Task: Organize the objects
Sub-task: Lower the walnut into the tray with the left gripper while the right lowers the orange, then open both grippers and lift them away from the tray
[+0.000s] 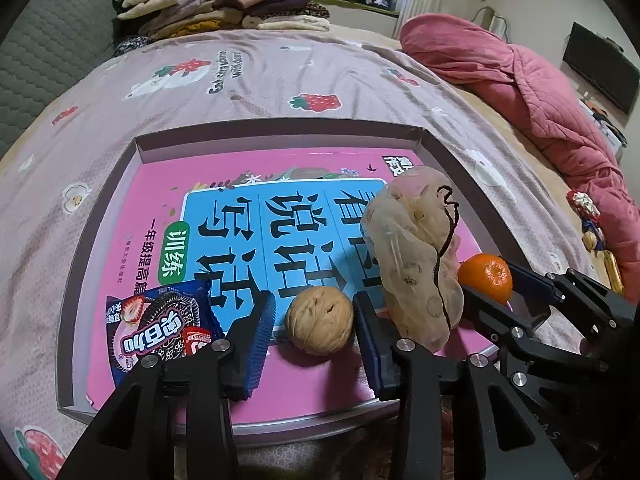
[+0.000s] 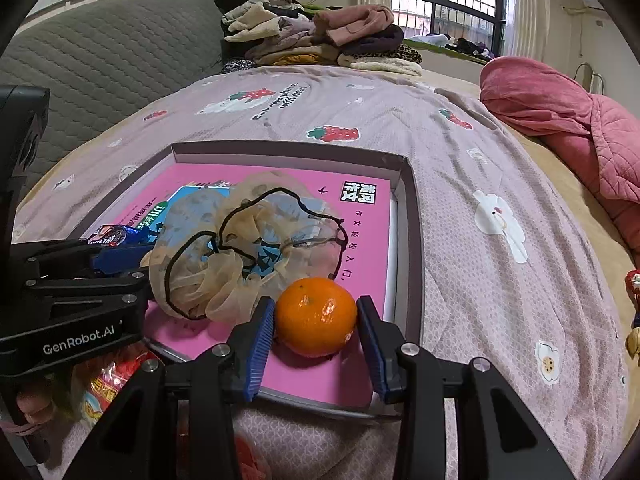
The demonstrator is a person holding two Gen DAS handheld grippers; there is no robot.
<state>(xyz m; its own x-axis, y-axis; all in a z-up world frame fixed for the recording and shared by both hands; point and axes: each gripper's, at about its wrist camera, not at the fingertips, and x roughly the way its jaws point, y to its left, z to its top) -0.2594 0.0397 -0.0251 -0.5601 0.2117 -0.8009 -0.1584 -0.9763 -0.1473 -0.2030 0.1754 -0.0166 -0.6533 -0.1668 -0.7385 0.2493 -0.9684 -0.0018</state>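
A shallow box (image 1: 280,130) lies on the bed with a pink book (image 1: 168,184) inside. On the book rest a walnut (image 1: 320,320), a beige mesh bag (image 1: 416,256), an Oreo packet (image 1: 160,320) and an orange (image 1: 486,276). My left gripper (image 1: 316,340) straddles the walnut; small gaps show between it and both pads, so the jaws stand open. In the right wrist view my right gripper (image 2: 316,328) straddles the orange (image 2: 316,316), its pads at or very near the orange's sides. The box rim (image 2: 412,240), book (image 2: 360,224) and mesh bag (image 2: 240,248) show there too.
The strawberry-print bedspread (image 1: 280,76) surrounds the box. Folded clothes (image 1: 224,4) are piled at the far end, a pink quilt (image 1: 520,80) lies at right. Small snacks (image 1: 588,220) lie right of the box. A red packet (image 2: 104,388) sits below the left gripper.
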